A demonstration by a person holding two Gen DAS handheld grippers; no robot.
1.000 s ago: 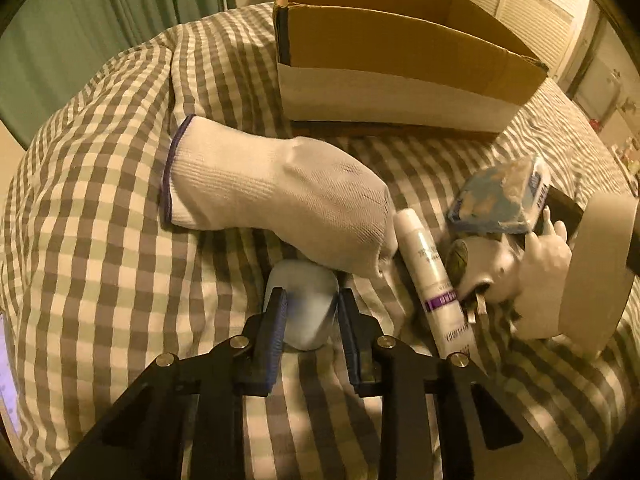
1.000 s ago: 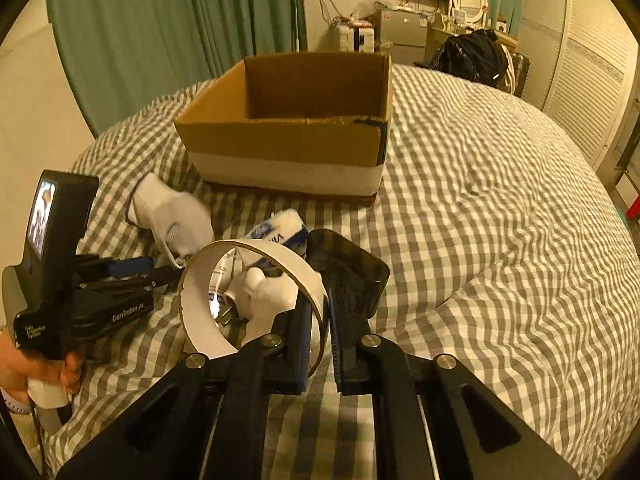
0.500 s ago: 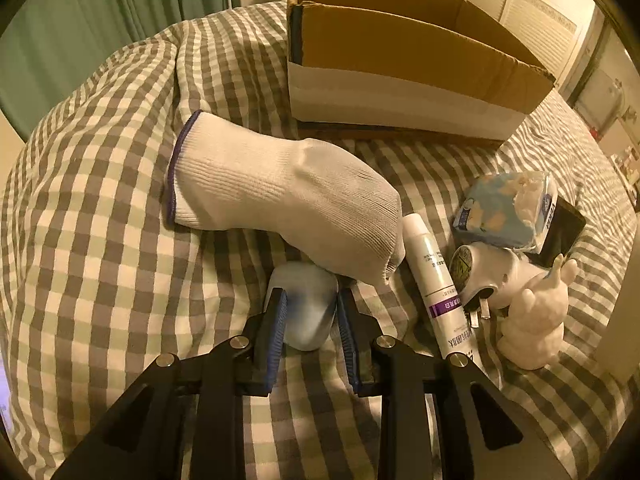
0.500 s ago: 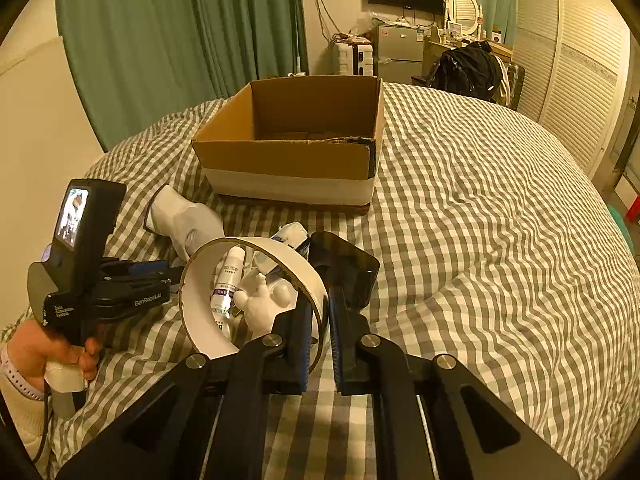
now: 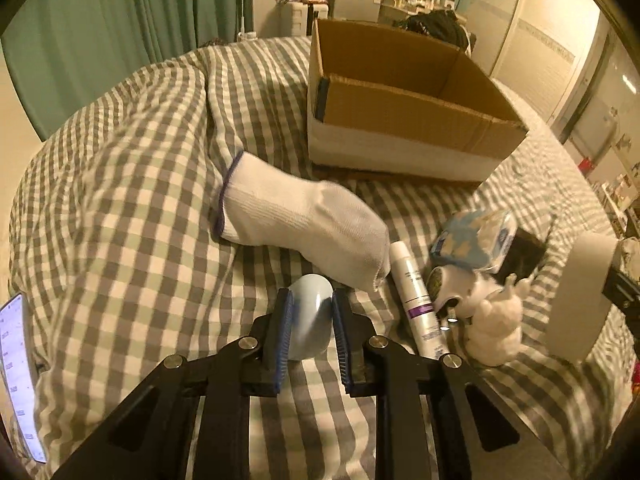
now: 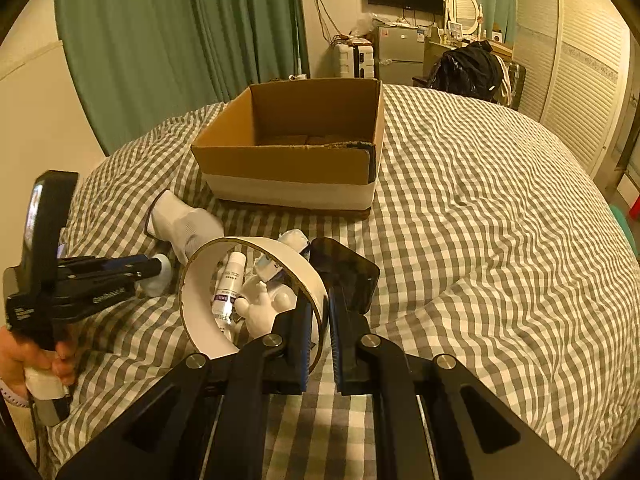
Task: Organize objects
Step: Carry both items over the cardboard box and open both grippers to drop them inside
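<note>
My left gripper (image 5: 310, 312) is shut on a pale blue oval object (image 5: 310, 316), held above the checked bedcover; it also shows in the right wrist view (image 6: 160, 270). My right gripper (image 6: 320, 312) is shut on the rim of a white tape roll (image 6: 200, 296), lifted off the bed; the roll shows at the right edge of the left wrist view (image 5: 580, 300). An open cardboard box (image 6: 292, 160) stands farther back on the bed (image 5: 400, 128). A white sock (image 5: 296, 220), a white tube (image 5: 414, 300), a white figurine (image 5: 496, 320) and a blue tissue pack (image 5: 472, 240) lie between.
A black glossy case (image 6: 348, 272) lies just beyond my right fingers. The checked duvet (image 6: 500, 260) spreads wide to the right. A phone screen (image 5: 16, 380) sits at the left edge. Green curtains (image 6: 180, 40) and furniture stand behind the bed.
Both grippers have risen with their objects. The blue object came up off the bedcover, and the tape roll lifted away from the figurine. The box looks lower and farther in both views.
</note>
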